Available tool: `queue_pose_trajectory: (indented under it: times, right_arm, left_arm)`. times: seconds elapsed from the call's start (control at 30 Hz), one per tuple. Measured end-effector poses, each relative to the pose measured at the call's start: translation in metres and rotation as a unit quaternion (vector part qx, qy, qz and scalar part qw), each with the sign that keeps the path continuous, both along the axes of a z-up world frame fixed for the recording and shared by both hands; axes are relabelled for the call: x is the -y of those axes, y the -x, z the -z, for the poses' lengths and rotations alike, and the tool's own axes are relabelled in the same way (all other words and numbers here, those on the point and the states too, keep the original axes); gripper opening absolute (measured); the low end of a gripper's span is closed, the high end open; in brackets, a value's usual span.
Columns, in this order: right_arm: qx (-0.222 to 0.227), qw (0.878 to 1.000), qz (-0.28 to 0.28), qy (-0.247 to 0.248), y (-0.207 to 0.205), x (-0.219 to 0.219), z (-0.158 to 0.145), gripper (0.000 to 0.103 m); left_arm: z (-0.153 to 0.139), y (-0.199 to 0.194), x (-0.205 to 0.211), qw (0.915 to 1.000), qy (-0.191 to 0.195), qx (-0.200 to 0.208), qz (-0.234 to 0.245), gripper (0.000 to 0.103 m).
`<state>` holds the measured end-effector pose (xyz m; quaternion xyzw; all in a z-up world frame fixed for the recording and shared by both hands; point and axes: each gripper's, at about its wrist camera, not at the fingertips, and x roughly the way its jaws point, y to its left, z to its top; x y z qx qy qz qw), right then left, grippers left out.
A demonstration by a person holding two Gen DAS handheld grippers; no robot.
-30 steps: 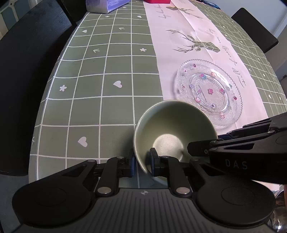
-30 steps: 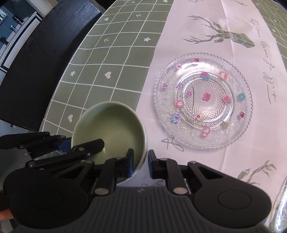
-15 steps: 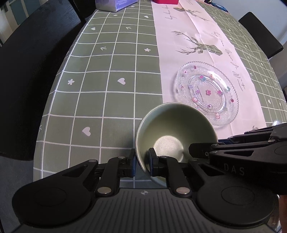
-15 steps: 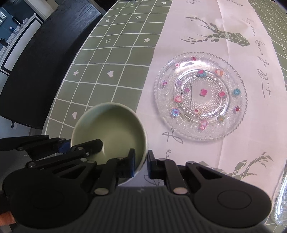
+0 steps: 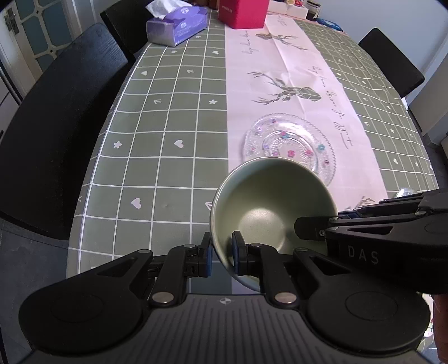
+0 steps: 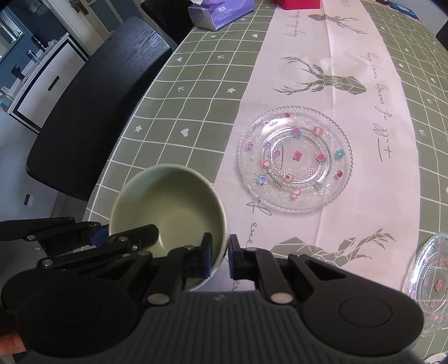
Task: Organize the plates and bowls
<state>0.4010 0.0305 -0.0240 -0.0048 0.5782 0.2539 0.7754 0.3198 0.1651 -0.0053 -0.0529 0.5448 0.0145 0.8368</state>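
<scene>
Between both claws, a green bowl (image 5: 268, 201), left claw (image 5: 221, 253) and right claw (image 6: 219, 256) each pinching its rim.

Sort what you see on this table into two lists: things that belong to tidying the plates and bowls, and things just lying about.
Part of the job:
green bowl
glass plate
second glass plate

Just lying about:
tissue box
red box
table runner

Green checked worktop (image 5: 168, 156) left of the runner lies bare and passable up to the tissue box (image 5: 176, 26) and red box (image 5: 242, 12) at the far end; glass plate (image 6: 294, 159) sits on the runner, second glass plate (image 6: 431, 282) near the right edge
</scene>
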Motion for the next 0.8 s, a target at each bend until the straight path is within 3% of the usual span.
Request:
queue_pose_trajectory:
  times: [0.4,0.8]
  right_arm:
    - [0.034,0.999,0.009,-0.012,0.039,0.044,-0.039,0.007]
    - [0.052,0.998,0.016,-0.011,0.079,0.093,-0.052,0.007]
  left_arm:
    - [-0.040,0.037,0.045,0.9989,-0.023,0.028,0.029,0.016]
    - [-0.052,0.069,0.088,0.9975,-0.026,0.028,0.060,0.017]
